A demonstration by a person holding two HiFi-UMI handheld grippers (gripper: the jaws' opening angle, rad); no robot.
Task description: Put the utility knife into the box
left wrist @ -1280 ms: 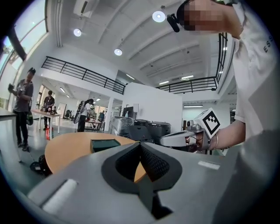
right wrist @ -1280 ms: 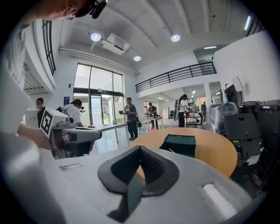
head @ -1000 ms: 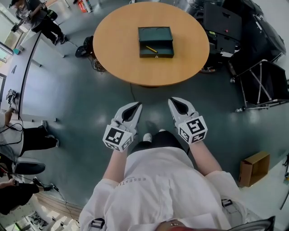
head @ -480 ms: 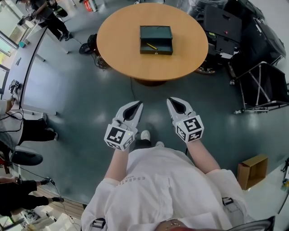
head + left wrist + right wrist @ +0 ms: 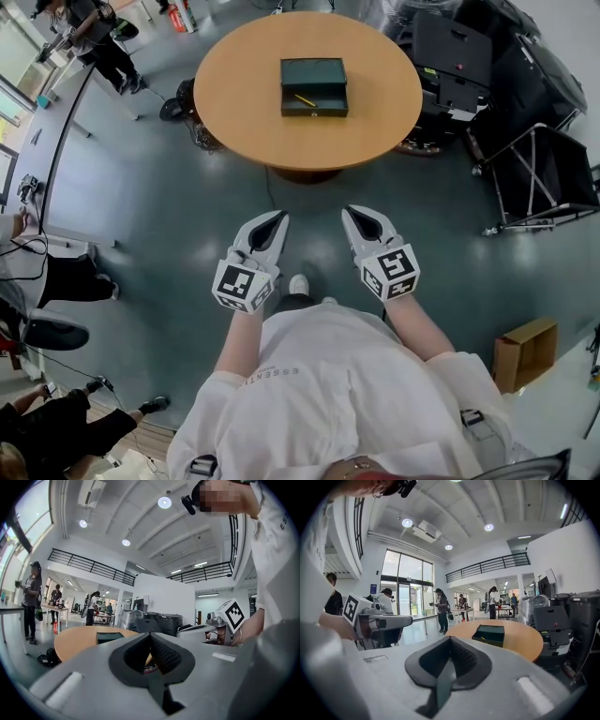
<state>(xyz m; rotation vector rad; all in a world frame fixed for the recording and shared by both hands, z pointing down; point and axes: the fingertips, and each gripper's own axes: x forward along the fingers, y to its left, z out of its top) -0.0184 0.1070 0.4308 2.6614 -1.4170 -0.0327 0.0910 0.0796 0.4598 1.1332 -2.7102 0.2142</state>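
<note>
Utility knife [image 5: 305,99] in box [image 5: 313,72], beyond right gripper [image 5: 352,214]

Left tool [image 5: 270,228] and right tool [image 5: 362,223] held side by side, both closed and empty

Round wooden table [image 5: 244,103] stands on grey floor [image 5: 169,206].

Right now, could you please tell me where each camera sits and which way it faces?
Head view: on the person's head, facing steeply down at floor, round table, left gripper, right gripper, white shirt.
Left gripper view: on that gripper, facing the table past shut fingers; right gripper alongside.
Right gripper view: likewise; left gripper at left.
All share the table and green box.
</note>
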